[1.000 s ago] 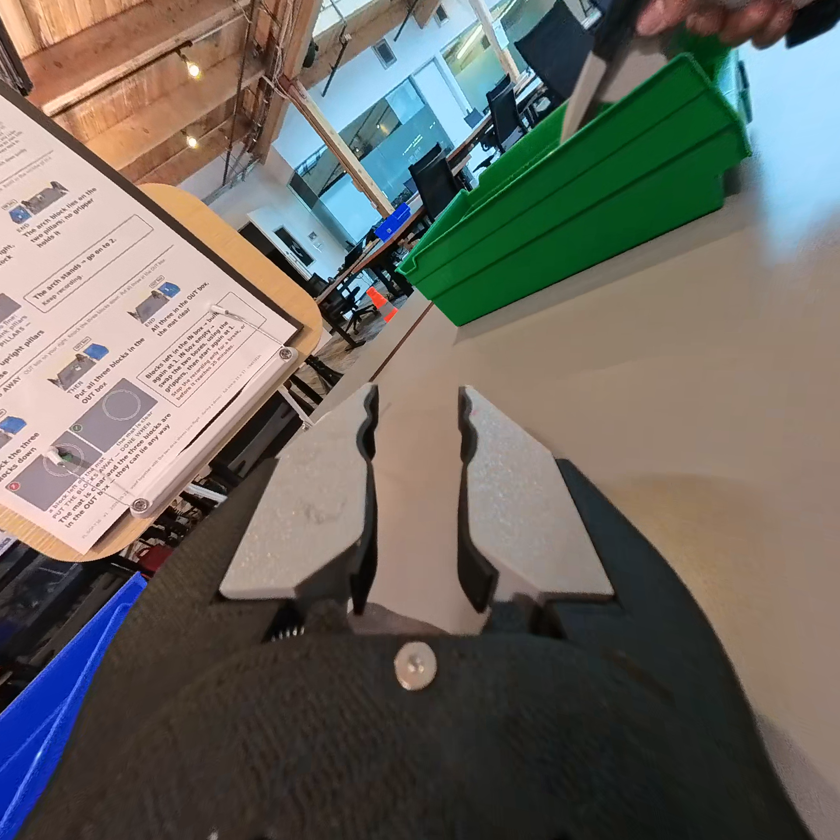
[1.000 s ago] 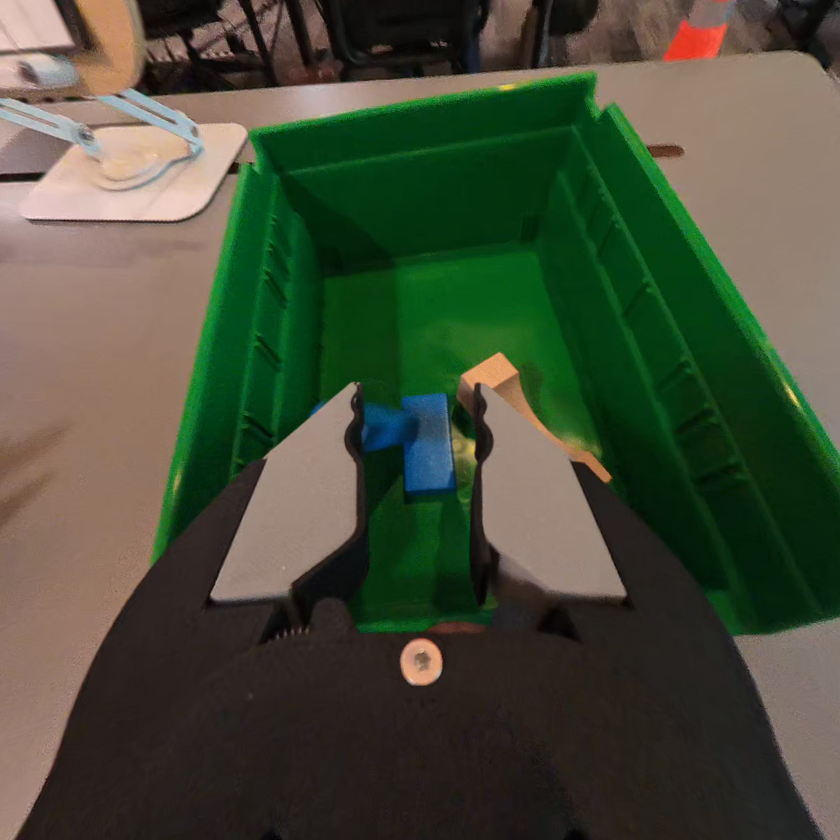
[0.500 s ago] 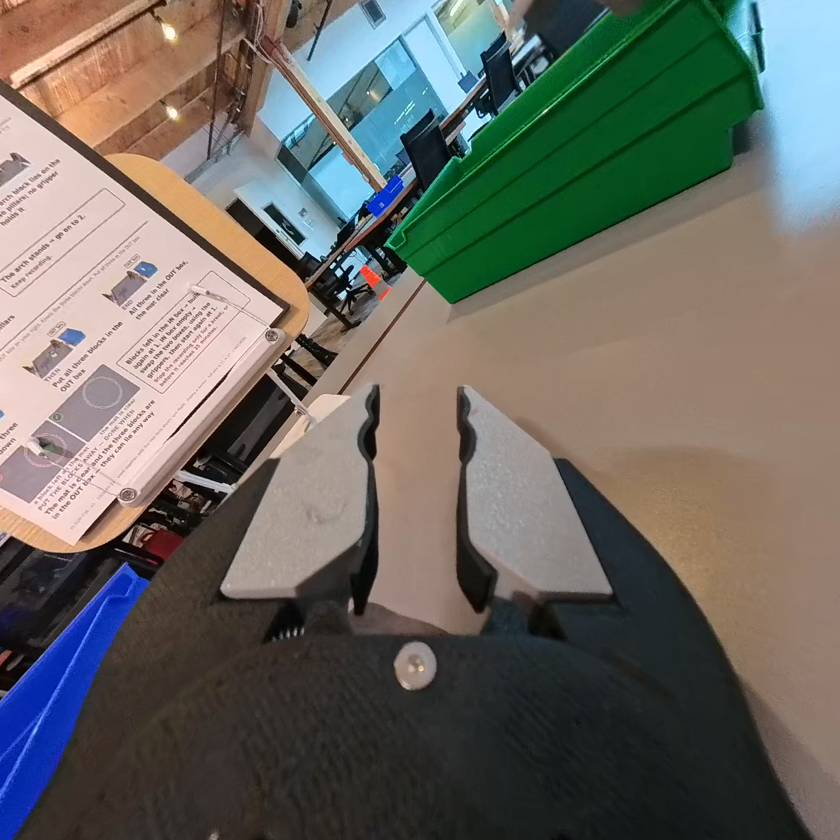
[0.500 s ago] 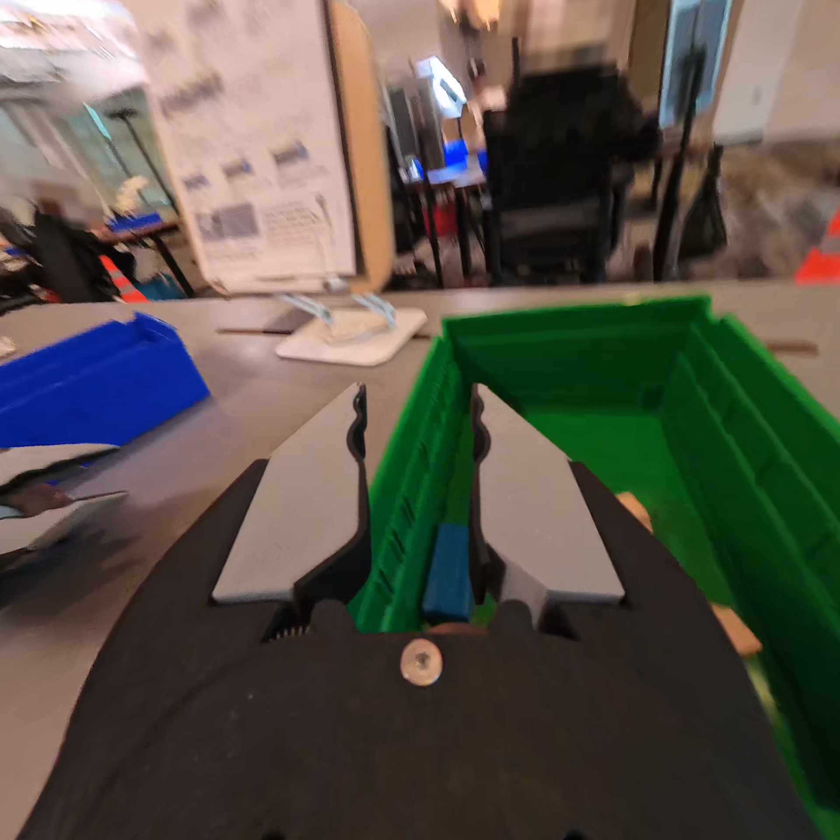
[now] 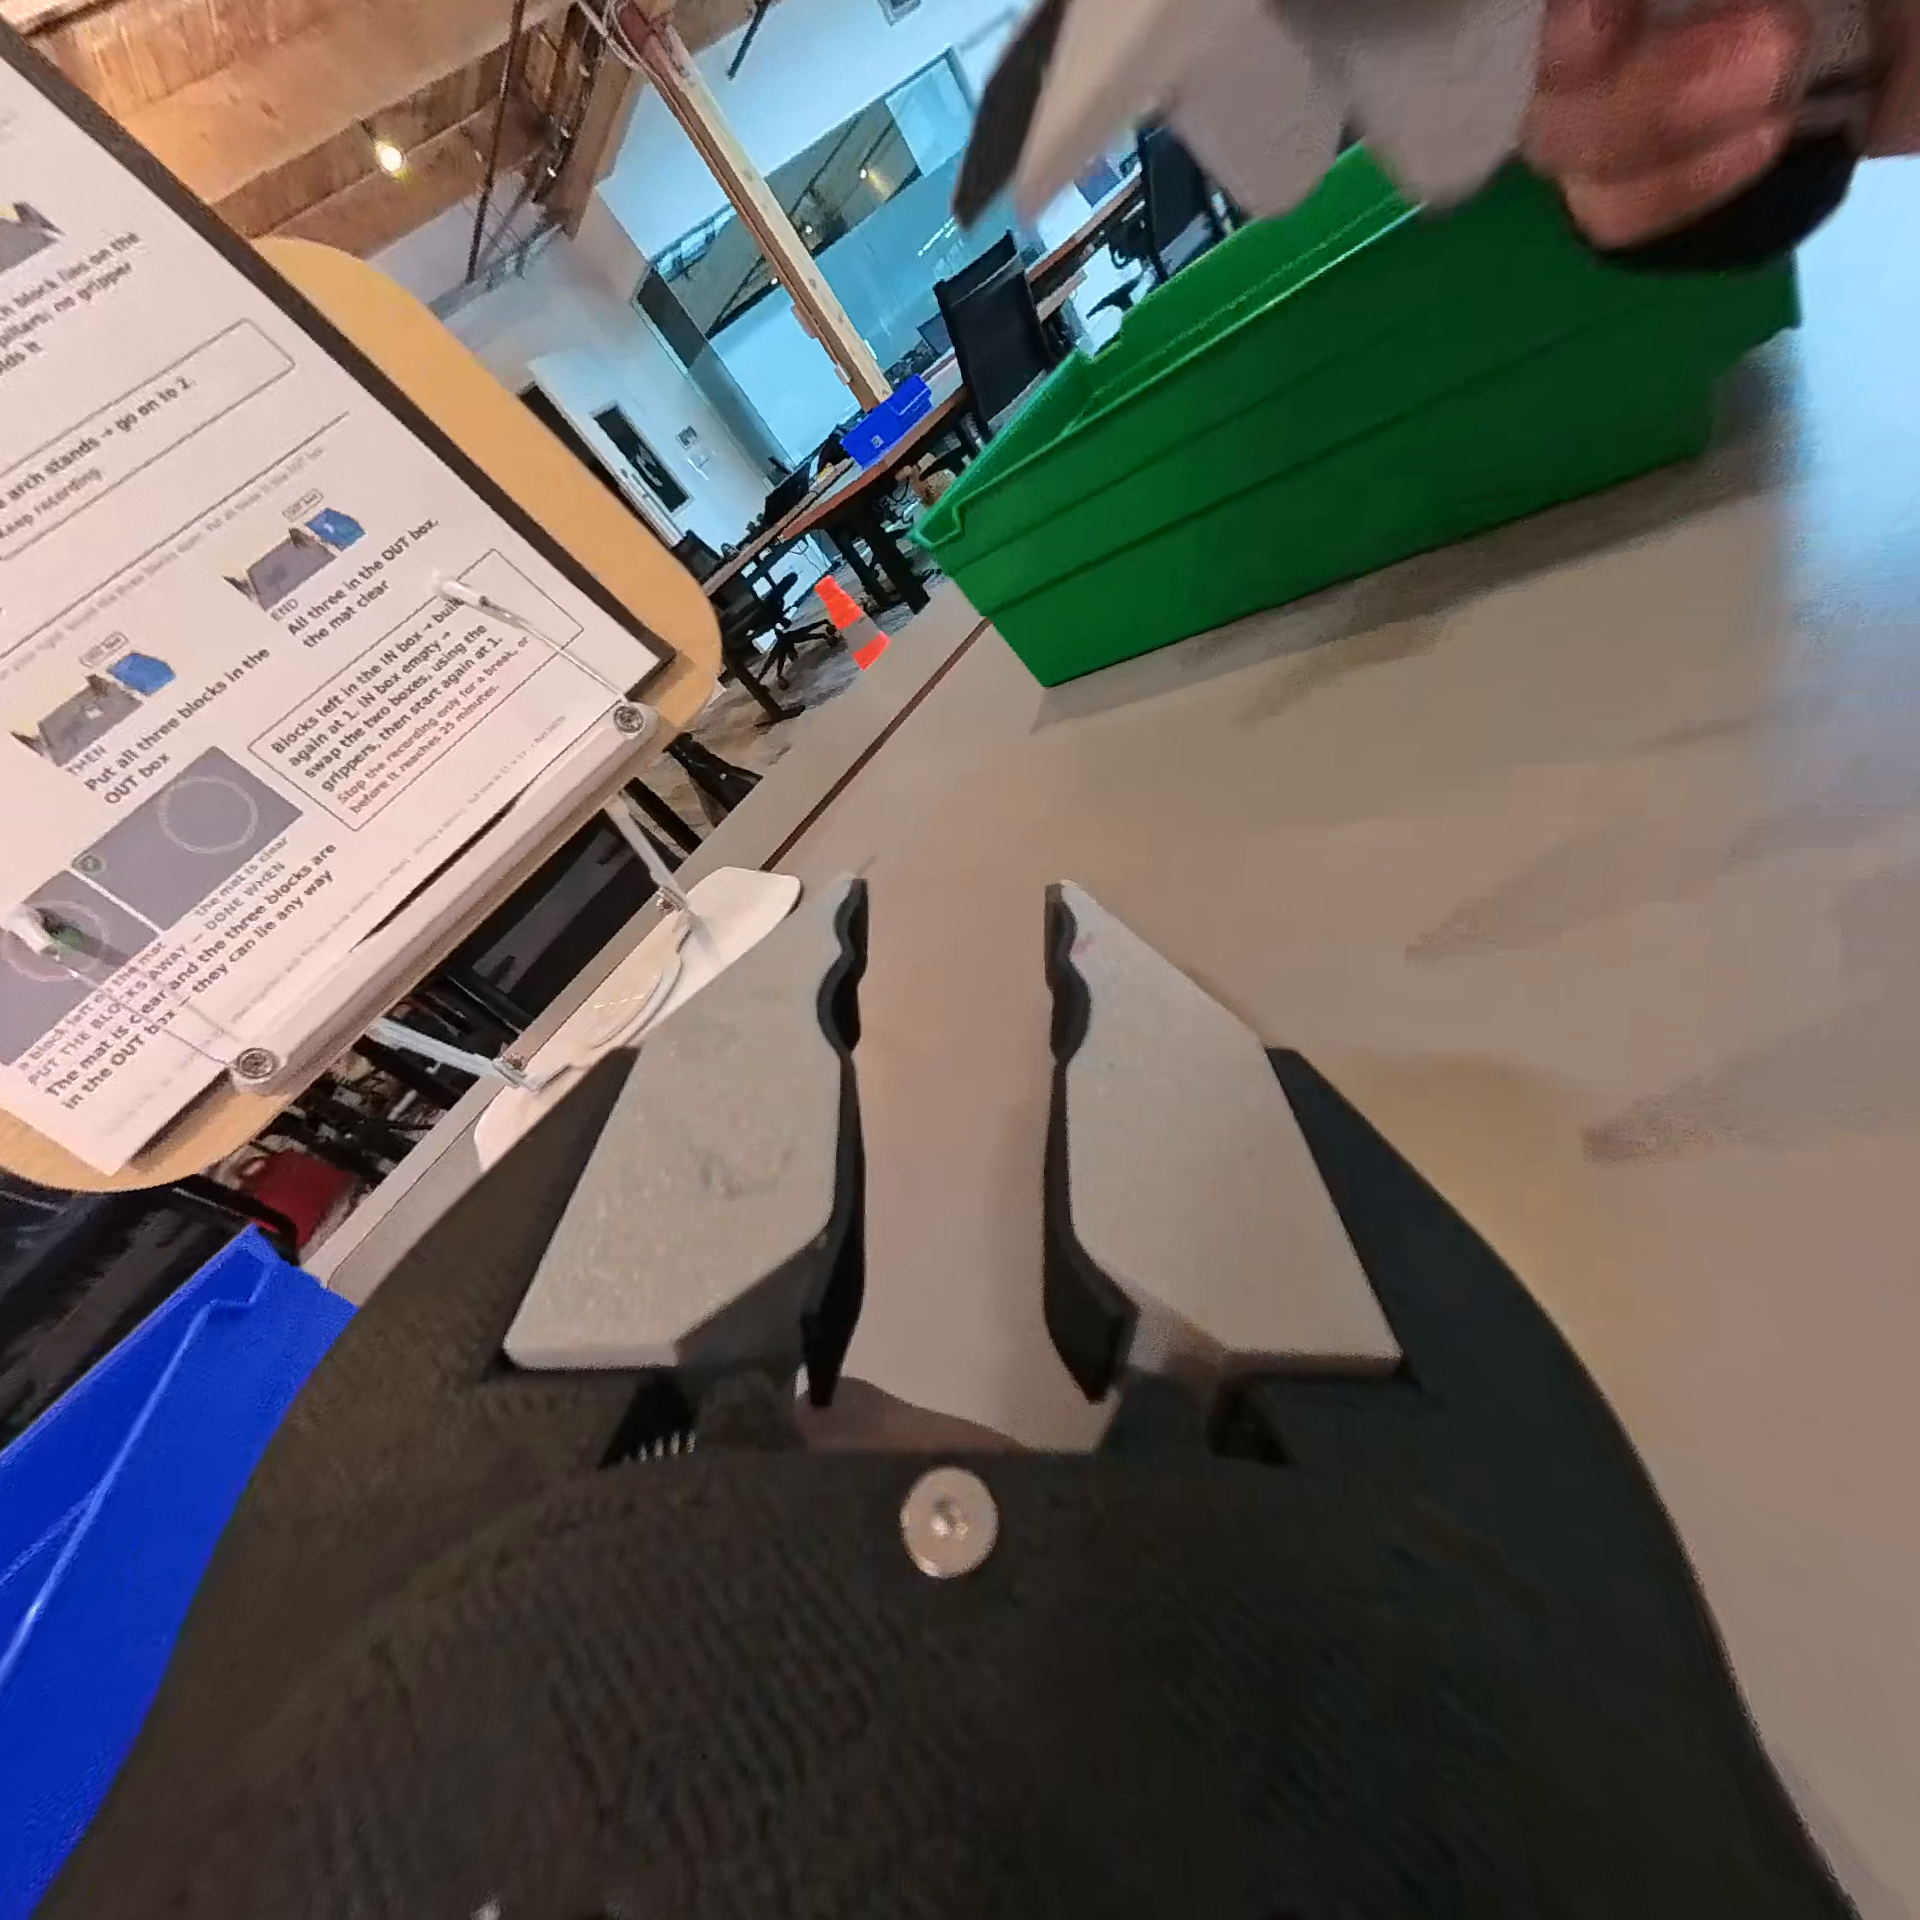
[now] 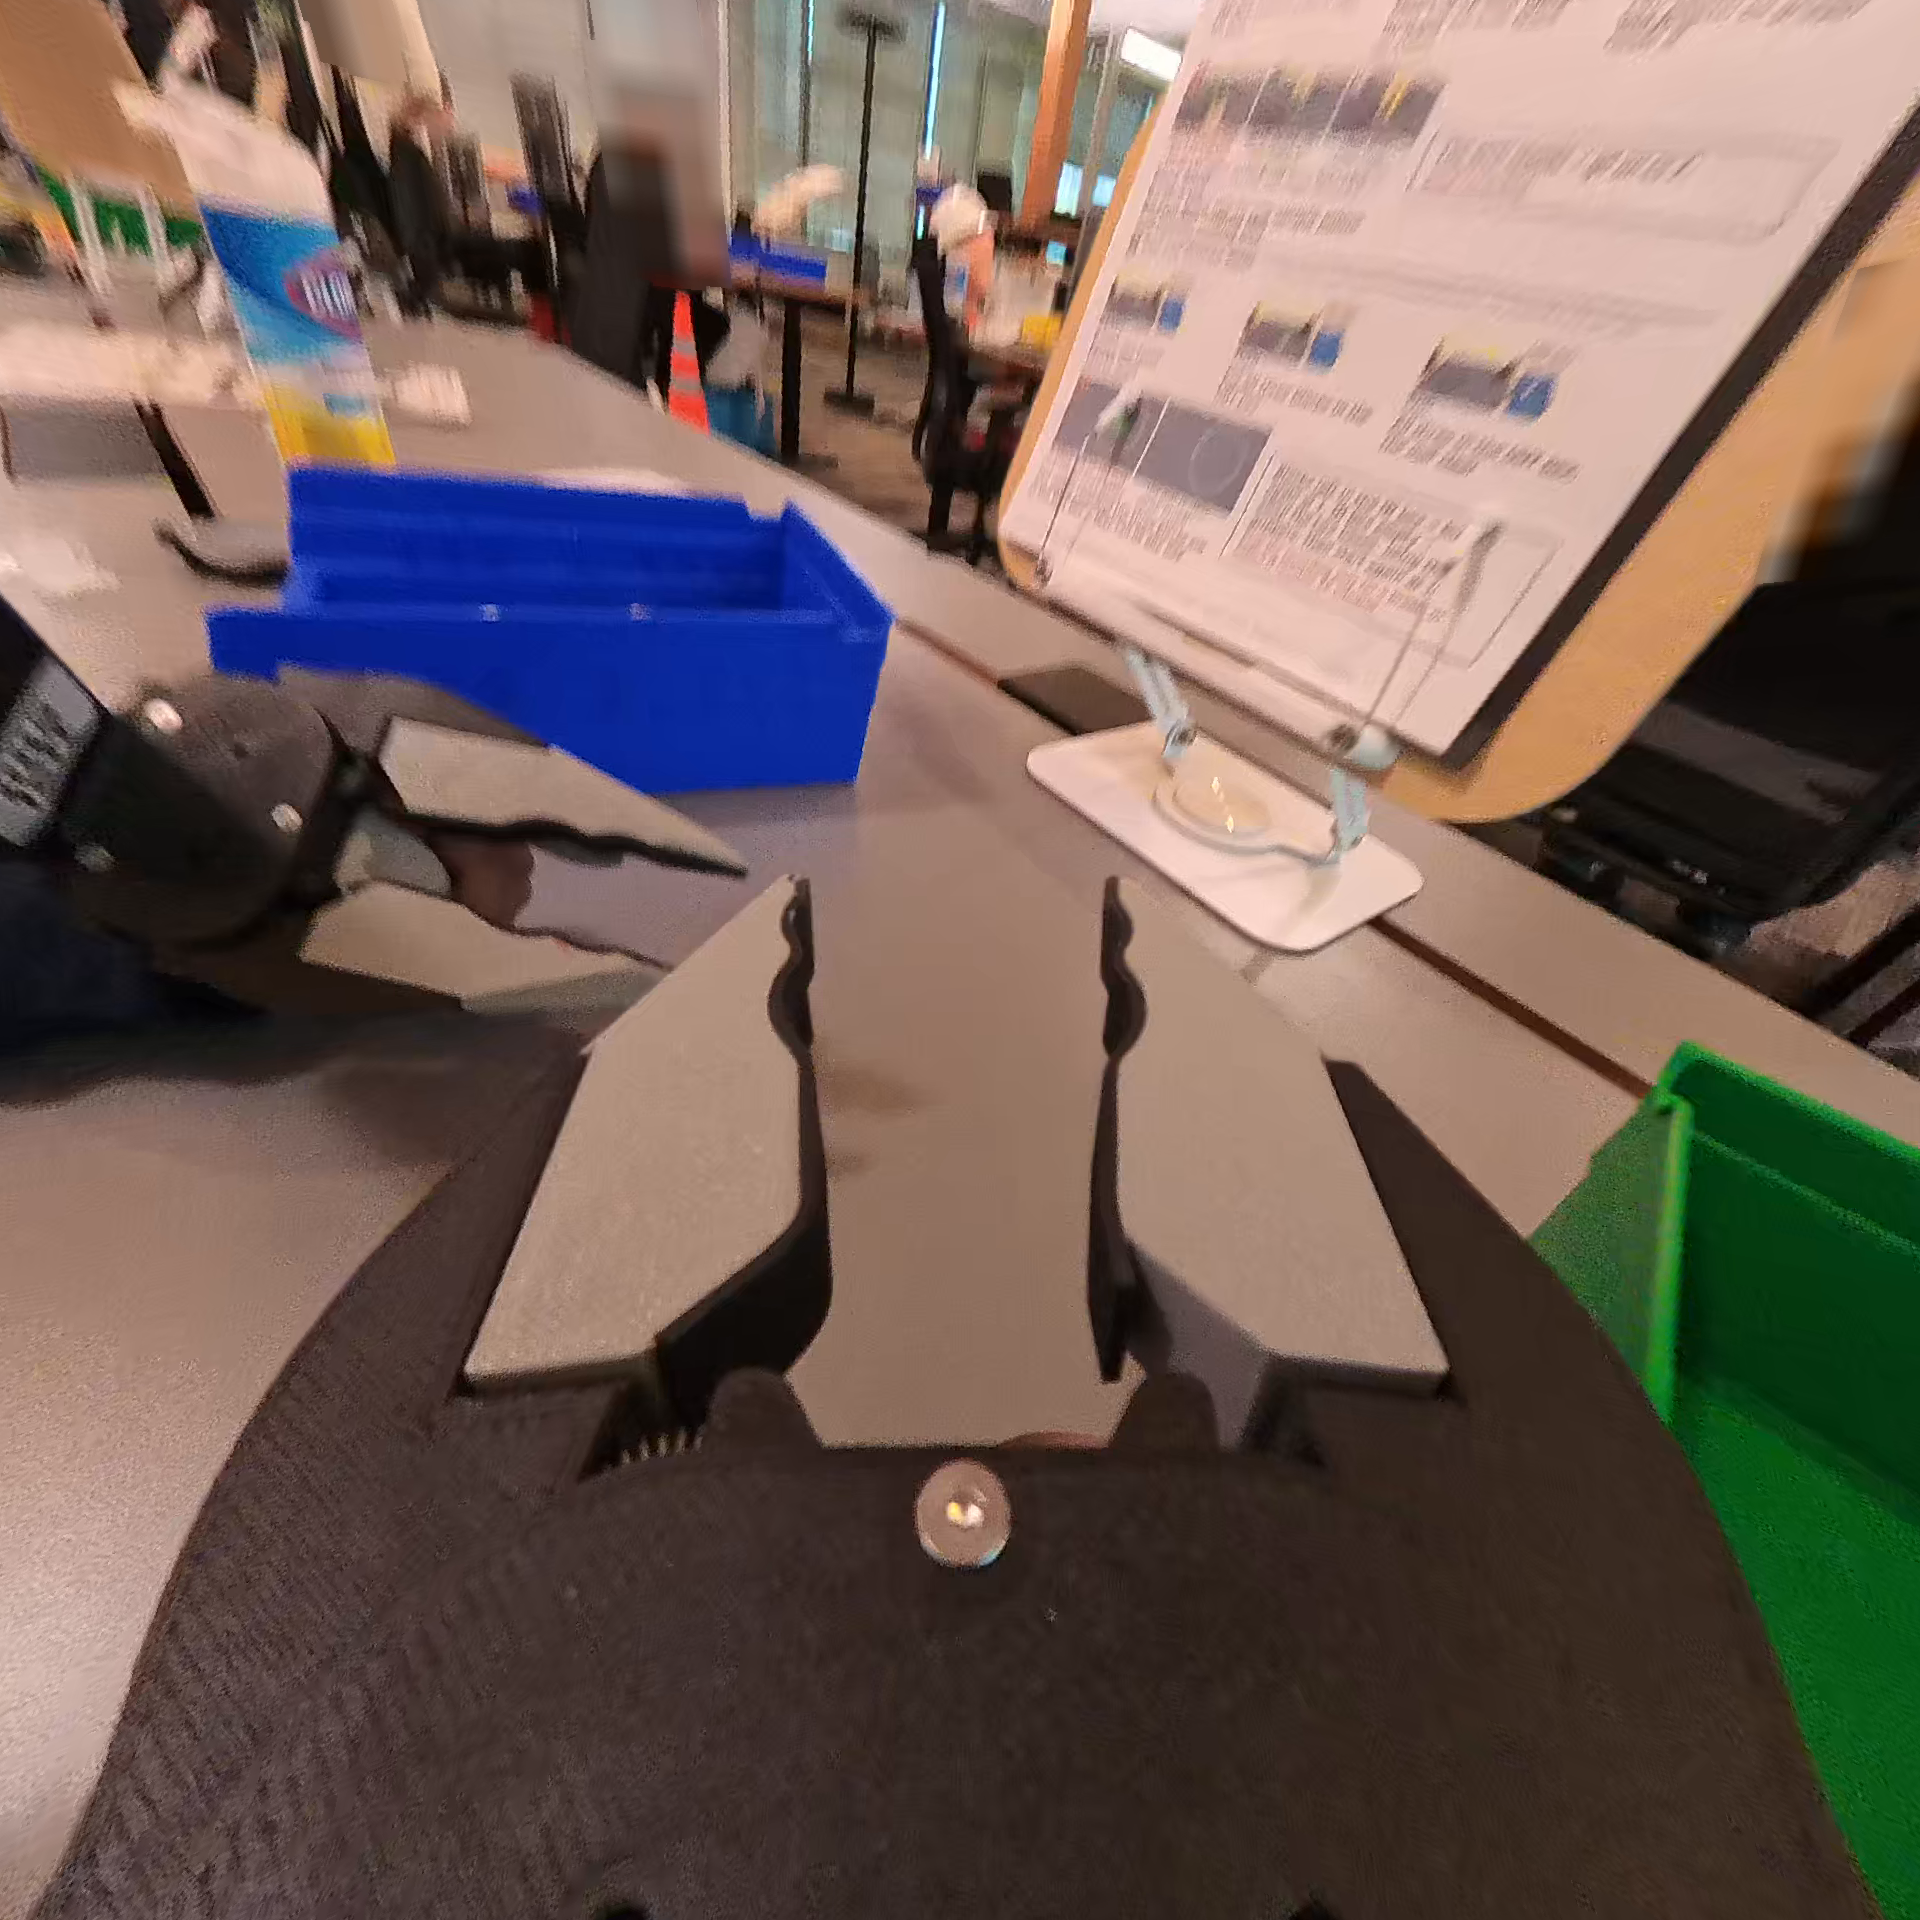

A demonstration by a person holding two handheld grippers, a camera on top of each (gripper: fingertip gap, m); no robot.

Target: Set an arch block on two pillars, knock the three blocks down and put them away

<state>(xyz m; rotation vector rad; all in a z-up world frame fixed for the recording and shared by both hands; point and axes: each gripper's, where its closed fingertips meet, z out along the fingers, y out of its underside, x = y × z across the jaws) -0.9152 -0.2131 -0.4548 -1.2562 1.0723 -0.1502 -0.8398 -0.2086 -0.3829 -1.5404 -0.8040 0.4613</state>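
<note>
Grey tabletop runs bare under my right gripper and left gripper, both spread on nothing. Behind it is a blurred open office. The green bin lies lengthwise along the table; from here its walls hide whatever blocks are inside. Blue bin sits near my left gripper.

Right hand-held gripper gapes bare over the grey table, beside green bin.
</note>
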